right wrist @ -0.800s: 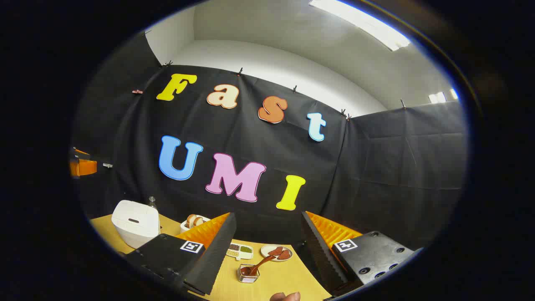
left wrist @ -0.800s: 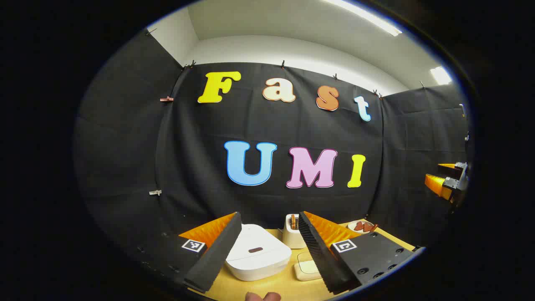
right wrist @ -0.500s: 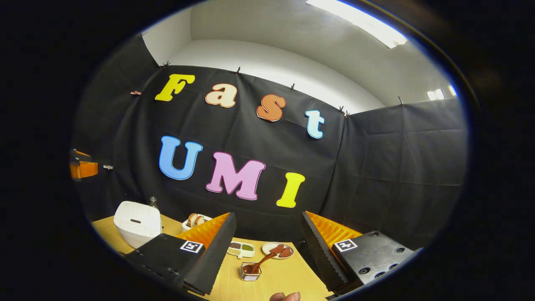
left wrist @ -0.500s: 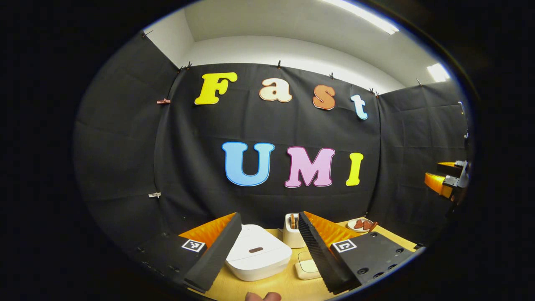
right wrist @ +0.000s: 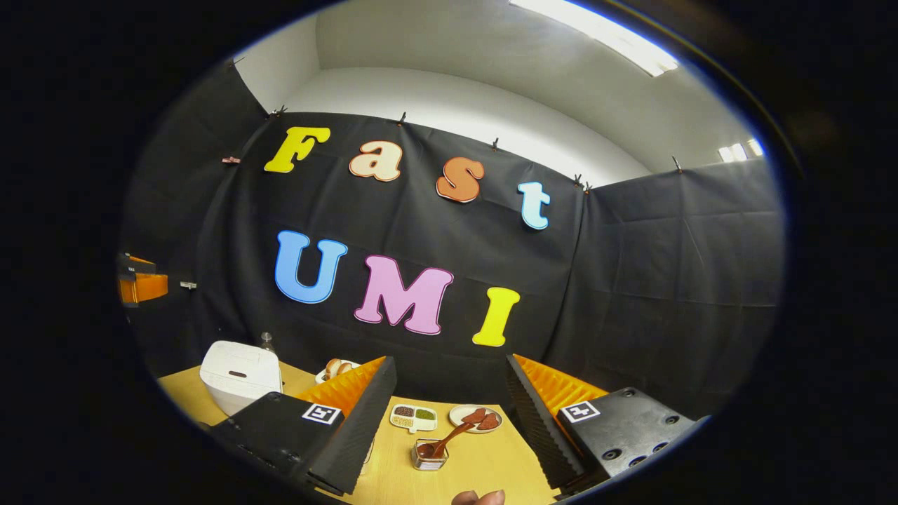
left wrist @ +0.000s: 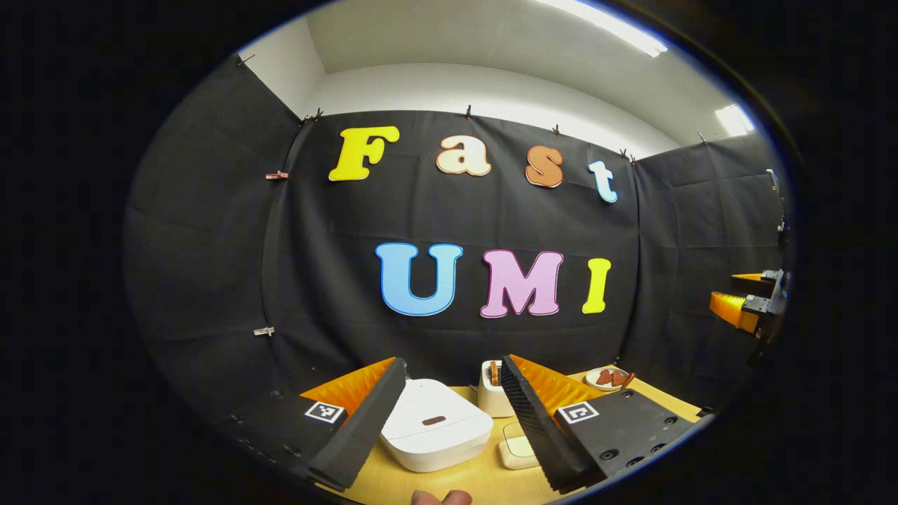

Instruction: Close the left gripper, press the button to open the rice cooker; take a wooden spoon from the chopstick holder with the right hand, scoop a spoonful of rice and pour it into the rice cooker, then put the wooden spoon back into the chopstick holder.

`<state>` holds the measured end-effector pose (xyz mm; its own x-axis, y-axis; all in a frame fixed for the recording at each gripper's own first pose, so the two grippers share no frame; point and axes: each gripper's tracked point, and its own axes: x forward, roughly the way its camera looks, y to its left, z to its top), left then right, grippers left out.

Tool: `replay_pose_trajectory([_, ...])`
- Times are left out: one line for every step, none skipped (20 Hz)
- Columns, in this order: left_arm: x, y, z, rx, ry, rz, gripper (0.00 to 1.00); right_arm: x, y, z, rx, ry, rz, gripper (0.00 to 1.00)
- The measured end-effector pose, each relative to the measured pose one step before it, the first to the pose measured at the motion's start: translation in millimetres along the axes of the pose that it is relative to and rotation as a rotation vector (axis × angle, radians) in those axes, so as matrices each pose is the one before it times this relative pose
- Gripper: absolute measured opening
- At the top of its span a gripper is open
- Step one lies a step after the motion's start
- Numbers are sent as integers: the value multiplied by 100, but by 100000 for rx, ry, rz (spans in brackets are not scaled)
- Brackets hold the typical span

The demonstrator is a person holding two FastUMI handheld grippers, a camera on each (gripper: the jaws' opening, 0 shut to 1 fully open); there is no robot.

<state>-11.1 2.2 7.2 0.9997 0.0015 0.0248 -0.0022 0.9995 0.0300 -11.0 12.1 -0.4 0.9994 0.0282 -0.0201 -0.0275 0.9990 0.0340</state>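
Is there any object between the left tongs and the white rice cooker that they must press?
Nothing visible stands between them. The left tongs are open above the wooden table, and the white rice cooker with its closed lid lies straight ahead between the fingers. The white chopstick holder stands behind it, aside.

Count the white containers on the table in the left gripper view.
2: the rice cooker, lid shut, lies between the open left gripper's fingers; the chopstick holder stands right behind it. Others may hide behind the fingers.
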Motion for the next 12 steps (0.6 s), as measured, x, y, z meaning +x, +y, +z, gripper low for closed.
replay_pose_trajectory([-65, -127, 141, -881, -751, -981, 95, -32, 89, 52, -468, -80, 159, 97])
replay_pose_trajectory([-110, -314, 405, -1410, -1423, -1932, 95, -147, 87, 94, -484, -219, 119, 97])
replay_pose_trajectory([298, -1050, 221, -1668, -1150, -5140, 95, -38, -26, 112, -410, -269, -16, 97])
replay_pose_trajectory([-142, -881, 134, -933, 229, -4778, 77, -105, -15, 49, -197, -52, 159, 97])
replay_pose_trajectory([371, -138, -490, 288, 540, -2225, 60, -115, -109, 74, -128, -228, -299, 97])
replay_pose_trajectory([289, 217, -187, 2112, 972, -1682, 42, -47, -265, -16, -73, -270, -656, 97])
replay_pose_trajectory([851, 100, -287, 1516, 1098, -2797, 25, -101, -215, -96, 181, 134, -384, 97])
replay_pose_trajectory([576, -412, -671, -678, 2529, -4354, 7, -153, -76, -124, 104, 226, -185, 97])
replay_pose_trajectory([427, -322, -849, -1618, 2900, -5118, 7, -188, -147, -141, -413, 292, -162, 97])
replay_pose_trajectory([924, 432, -932, -1175, 4540, -2723, 6, -62, -267, -47, -923, -116, -486, 97])
replay_pose_trajectory([1131, 1248, -1385, -62, 5847, -1628, 7, -134, -427, 43, -1143, -280, -803, 97])
replay_pose_trajectory([1153, 1152, -1517, 464, 7188, -1090, 6, -16, -541, -22, -811, -372, -947, 97])
